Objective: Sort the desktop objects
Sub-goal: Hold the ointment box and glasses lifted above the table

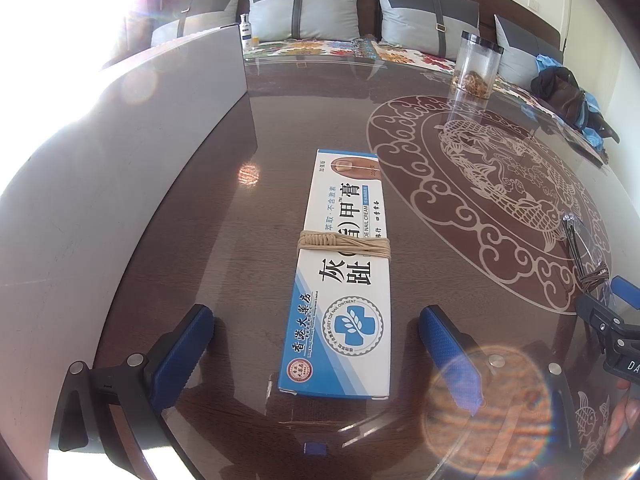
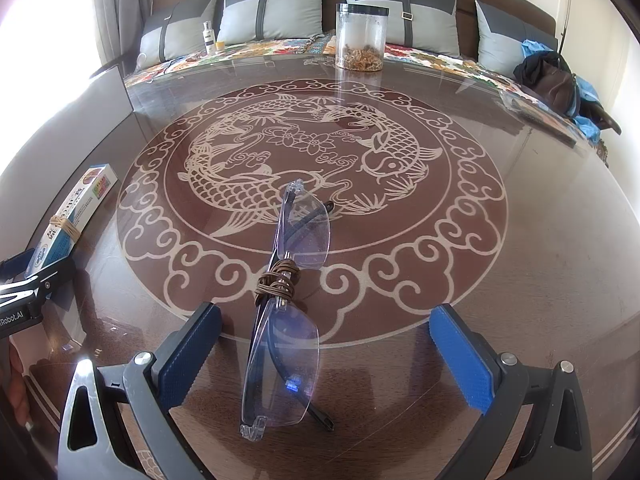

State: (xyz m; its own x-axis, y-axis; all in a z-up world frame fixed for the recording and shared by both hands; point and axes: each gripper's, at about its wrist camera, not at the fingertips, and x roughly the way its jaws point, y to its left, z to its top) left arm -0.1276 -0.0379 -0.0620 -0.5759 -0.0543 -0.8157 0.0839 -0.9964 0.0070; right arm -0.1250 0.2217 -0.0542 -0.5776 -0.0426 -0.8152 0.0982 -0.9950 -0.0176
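The left gripper (image 1: 316,344) is spread wide, its two blue pads on either side of the near end of one box (image 1: 342,276) without touching it. The box lies flat on the bench (image 1: 200,216), one tan cord (image 1: 345,245) wound round its middle, with bare glass on both sides and a grey panel (image 1: 132,152) well to its left. The right gripper (image 2: 326,354) is likewise apart around one folded pair of glasses (image 2: 286,308), bound with brown cord (image 2: 280,278), lying near the bench's front edge. One jar (image 2: 360,36) stands at the far edge.
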